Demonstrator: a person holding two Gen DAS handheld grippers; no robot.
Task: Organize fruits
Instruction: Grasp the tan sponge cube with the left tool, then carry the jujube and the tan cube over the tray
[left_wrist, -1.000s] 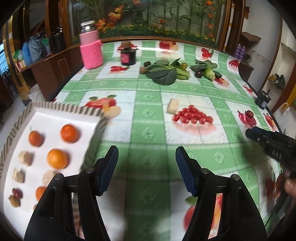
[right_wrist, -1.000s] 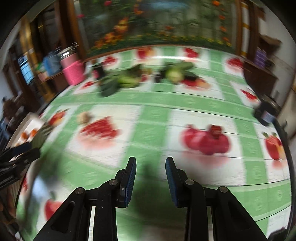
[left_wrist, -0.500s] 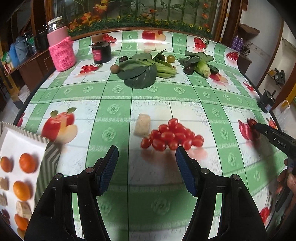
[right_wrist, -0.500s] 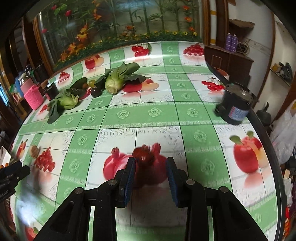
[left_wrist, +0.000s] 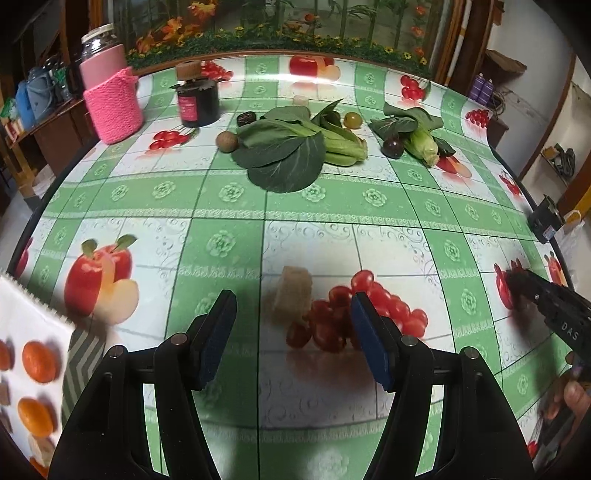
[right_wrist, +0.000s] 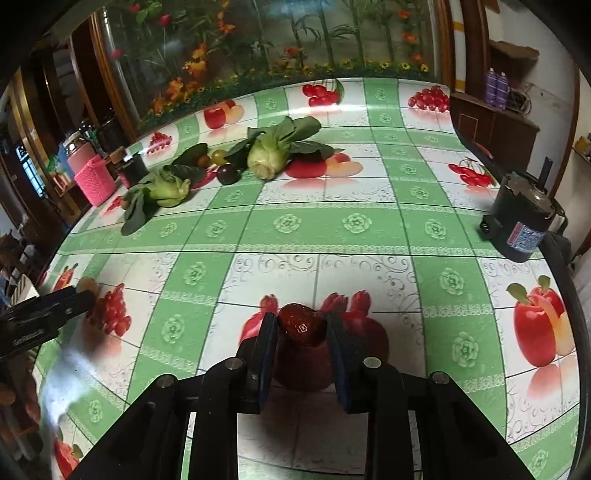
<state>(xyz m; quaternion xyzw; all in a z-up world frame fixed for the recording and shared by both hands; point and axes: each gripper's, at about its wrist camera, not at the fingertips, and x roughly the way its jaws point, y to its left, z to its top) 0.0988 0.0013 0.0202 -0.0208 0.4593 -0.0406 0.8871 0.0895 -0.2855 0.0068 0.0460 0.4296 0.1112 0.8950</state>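
On a desk (left_wrist: 229, 192) under a fruit-print cloth, a tray (left_wrist: 40, 325) at the far left already holds oranges (left_wrist: 38, 362) and pale cubes. Next along, the left gripper (left_wrist: 291, 325) hangs with its jaws released and nothing between them, just above a tan cube (left_wrist: 293, 295) that lies touching a printed bunch of cherries. Further back lie a brown fruit (left_wrist: 226, 141), bok choy (left_wrist: 295, 147) and a dark plum (left_wrist: 392, 147), all well apart from the tray. At the right, the right gripper (right_wrist: 301, 332) has its jaws closing on a small dark-red fruit (right_wrist: 302, 328), which sits on the desk over a printed pomegranate; the pads look pressed to both its sides.

The risks lie in the grip and the cloth. The red fruit is small, glossy and rounded, and held near the pad tips, so it may squirt out on the lift and roll across the slick cloth toward the desk edge. A hard squeeze may bruise or split it. The printed fruit could fool the left gripper, which may close on the cherry picture and miss the cube beside it. The carry to the tray crosses the left gripper's space, so the two may knock together
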